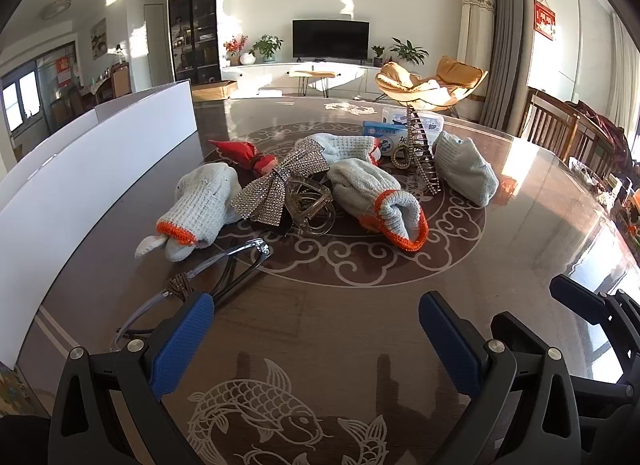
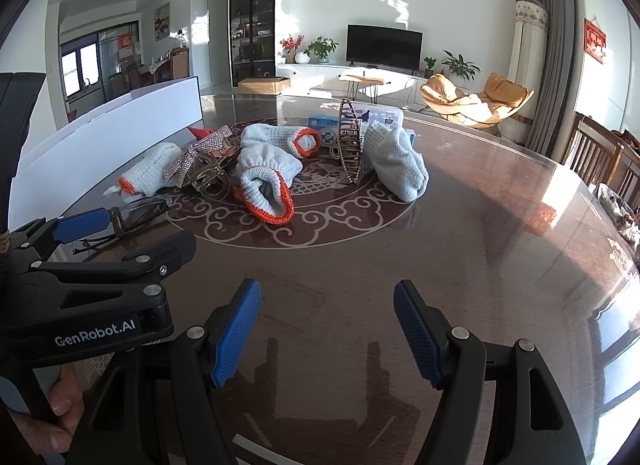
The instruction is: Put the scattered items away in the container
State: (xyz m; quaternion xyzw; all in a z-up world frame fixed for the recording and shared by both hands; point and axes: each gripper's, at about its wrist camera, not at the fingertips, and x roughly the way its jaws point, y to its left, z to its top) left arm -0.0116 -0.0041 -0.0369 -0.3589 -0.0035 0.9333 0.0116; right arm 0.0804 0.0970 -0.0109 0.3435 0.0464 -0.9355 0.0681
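Note:
A pile of items lies mid-table: grey work gloves with orange cuffs [image 1: 376, 193] [image 2: 264, 185], a rhinestone bow [image 1: 280, 181], a clear hair claw [image 1: 308, 205], a metal hair clip [image 1: 420, 153] [image 2: 348, 137], a red pouch [image 1: 236, 151] and blue boxes [image 1: 384, 135]. Glasses [image 1: 224, 273] [image 2: 140, 211] lie nearest, just past my left gripper's left finger. The white container [image 1: 92, 169] [image 2: 120, 125] stands along the left. My left gripper [image 1: 316, 337] is open and empty above the table. My right gripper [image 2: 326, 329] is open and empty, right of the left one.
The dark round table [image 1: 360, 305] has a fish and scroll pattern. Wooden chairs [image 1: 560, 125] stand at the right edge. A TV, plants and an orange lounge chair [image 1: 432, 85] are far behind in the room.

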